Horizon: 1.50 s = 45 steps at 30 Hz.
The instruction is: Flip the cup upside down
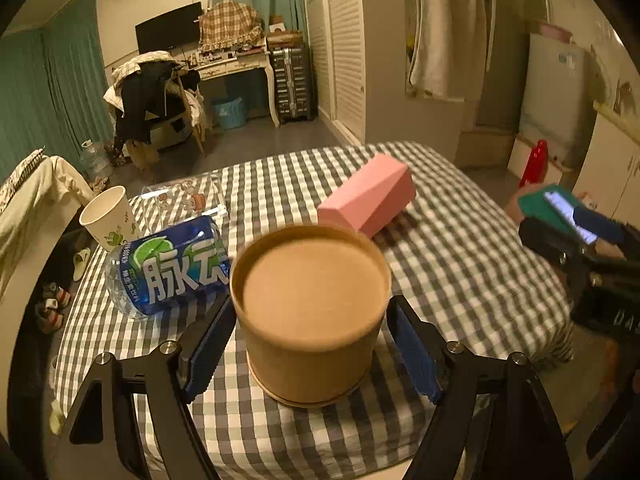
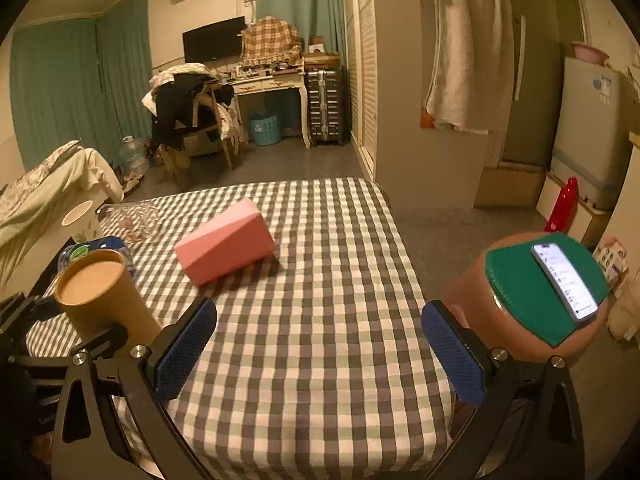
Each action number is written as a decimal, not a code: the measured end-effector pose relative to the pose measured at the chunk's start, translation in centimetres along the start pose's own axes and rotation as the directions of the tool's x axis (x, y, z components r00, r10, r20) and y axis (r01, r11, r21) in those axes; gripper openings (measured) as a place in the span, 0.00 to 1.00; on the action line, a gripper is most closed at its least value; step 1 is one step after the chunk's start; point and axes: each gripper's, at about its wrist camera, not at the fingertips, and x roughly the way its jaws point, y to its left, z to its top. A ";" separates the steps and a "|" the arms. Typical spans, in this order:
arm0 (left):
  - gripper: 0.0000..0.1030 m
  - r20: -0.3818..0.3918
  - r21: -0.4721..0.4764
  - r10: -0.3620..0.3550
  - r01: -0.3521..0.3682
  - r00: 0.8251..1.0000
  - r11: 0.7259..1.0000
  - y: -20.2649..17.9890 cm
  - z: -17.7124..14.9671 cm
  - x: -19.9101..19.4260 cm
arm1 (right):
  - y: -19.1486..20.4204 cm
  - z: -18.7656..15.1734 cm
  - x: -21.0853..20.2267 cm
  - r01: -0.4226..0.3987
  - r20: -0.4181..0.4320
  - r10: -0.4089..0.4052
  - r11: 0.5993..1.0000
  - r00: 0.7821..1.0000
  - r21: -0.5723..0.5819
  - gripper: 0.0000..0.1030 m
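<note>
The left gripper [image 1: 310, 344] has its jaws spread apart, one blue pad on each side of the brown paper cup [image 1: 312, 312], neither clearly touching. The cup stands on the checked counter [image 1: 460, 264] with what looks like its base up (the wider rolled rim seems to sit on the cloth). To do this well, I'd close squarely at mid-wall, gently, since paper crushes. The drink bottle [image 1: 172, 268] lies just left of the cup and the pink box [image 1: 370, 200] behind it; open room lies right of the cup. The right gripper [image 2: 320, 348] hangs with jaws wide, holding nothing.
</note>
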 end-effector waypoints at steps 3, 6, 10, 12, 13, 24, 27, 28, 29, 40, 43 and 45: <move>0.79 0.028 -0.019 -0.008 0.009 1.000 1.000 0.3 0.5 -1.2 | 0.5 0.4 -1.3 0.004 0.022 -0.004 1.000 1.000 -0.010 1.00; 0.80 0.059 -0.023 -0.020 0.021 0.998 1.000 0.5 1.0 -2.5 | 1.0 0.9 -2.9 0.005 0.054 -0.004 1.000 0.999 -0.019 1.00; 0.88 0.103 -0.042 -0.027 0.031 0.994 0.999 0.9 1.4 -3.8 | 1.8 1.3 -5.1 0.007 0.095 -0.003 0.999 0.996 -0.034 1.00; 0.88 0.120 -0.060 -0.037 0.044 0.992 0.997 1.3 1.5 -4.6 | 2.1 1.2 -6.0 0.012 0.110 -0.007 0.999 0.994 -0.043 1.00; 0.88 0.128 -0.065 -0.039 0.048 0.991 0.997 1.4 1.6 -5.1 | 2.3 1.1 -6.6 0.015 0.116 -0.009 0.999 0.993 -0.050 1.00; 0.97 0.315 -0.132 0.048 -0.006 0.948 0.991 4.0 -0.3 -12.3 | 4.2 0.6 -12.6 -0.012 0.235 0.034 0.996 0.971 -0.093 1.00; 0.99 0.343 -0.153 0.088 -0.037 0.935 0.987 4.5 -1.7 -13.1 | 4.8 -0.2 -13.2 -0.026 0.253 0.051 0.995 0.966 -0.099 1.00; 1.00 0.347 -0.160 0.096 -0.042 0.933 0.986 4.8 -2.3 -13.3 | 4.9 -0.5 -13.3 -0.035 0.253 0.059 0.994 0.966 -0.100 1.00; 1.00 0.350 -0.168 0.102 -0.045 0.931 0.985 5.1 -2.8 -13.4 | 5.1 -0.8 -13.3 -0.040 0.251 0.065 0.994 0.966 -0.100 1.00; 1.00 0.316 -0.225 0.121 -0.049 0.941 0.973 6.9 -6.3 -12.7 | 6.8 -3.0 -12.2 -0.086 0.234 0.113 0.989 0.966 -0.124 1.00; 1.00 0.315 -0.235 0.116 -0.041 0.942 0.971 7.2 -6.8 -12.7 | 7.3 -3.1 -11.8 -0.074 0.226 0.104 0.988 0.969 -0.134 1.00; 1.00 0.313 -0.241 0.114 -0.037 0.943 0.970 7.4 -6.9 -12.8 | 7.5 -3.2 -11.7 -0.076 0.226 0.106 0.988 0.968 -0.137 1.00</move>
